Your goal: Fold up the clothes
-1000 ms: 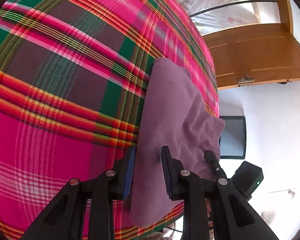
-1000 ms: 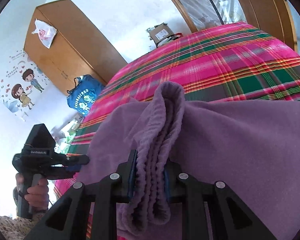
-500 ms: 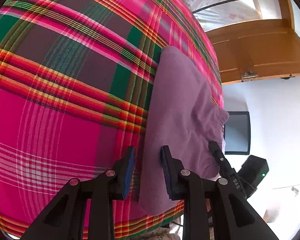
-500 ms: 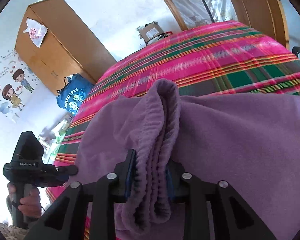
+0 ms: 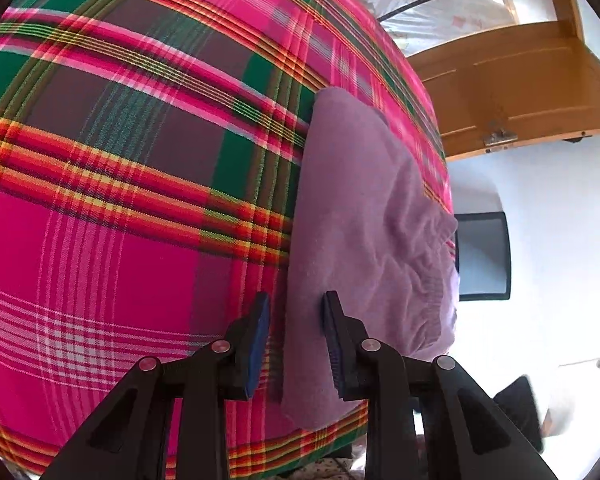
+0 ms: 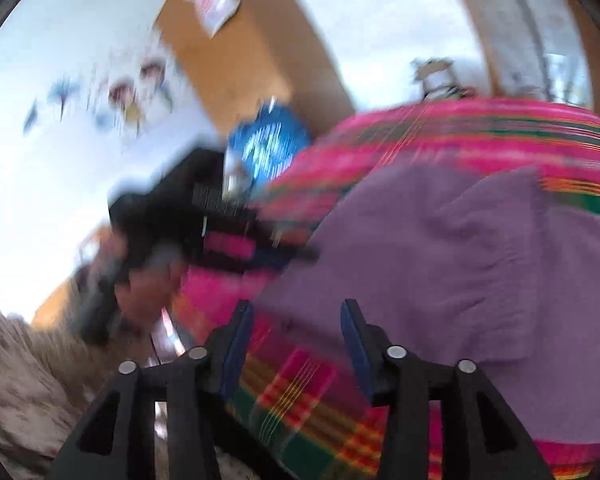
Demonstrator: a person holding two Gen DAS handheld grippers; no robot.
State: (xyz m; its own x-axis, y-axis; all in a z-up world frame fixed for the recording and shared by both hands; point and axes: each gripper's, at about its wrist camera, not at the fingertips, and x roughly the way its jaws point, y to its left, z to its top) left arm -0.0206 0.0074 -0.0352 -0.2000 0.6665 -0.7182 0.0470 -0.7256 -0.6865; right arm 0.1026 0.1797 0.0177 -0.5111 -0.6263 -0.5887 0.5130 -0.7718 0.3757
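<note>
Fabric is the whole problem here: the purple garment [image 5: 364, 216] lies folded on the plaid bedspread [image 5: 120, 184], close to the bed's near edge, with its gathered, ribbed end bunched on the right in the left wrist view. The left gripper [image 5: 294, 336] has its jaws spread, straddling the garment's long edge without pinching it. The right gripper [image 6: 296, 344] also has its jaws spread and empty, just off the garment's near corner over the bedspread; that view is smeared with motion, so finer detail cannot be read. The step in hand looks like setting up the next fold or a final tidy. To do it well, each gripper would best bite through every layer at a corner, not the top ply alone, and lift both ends evenly so the stack does not slide apart. The bunched end probably needs flattening first.
</note>
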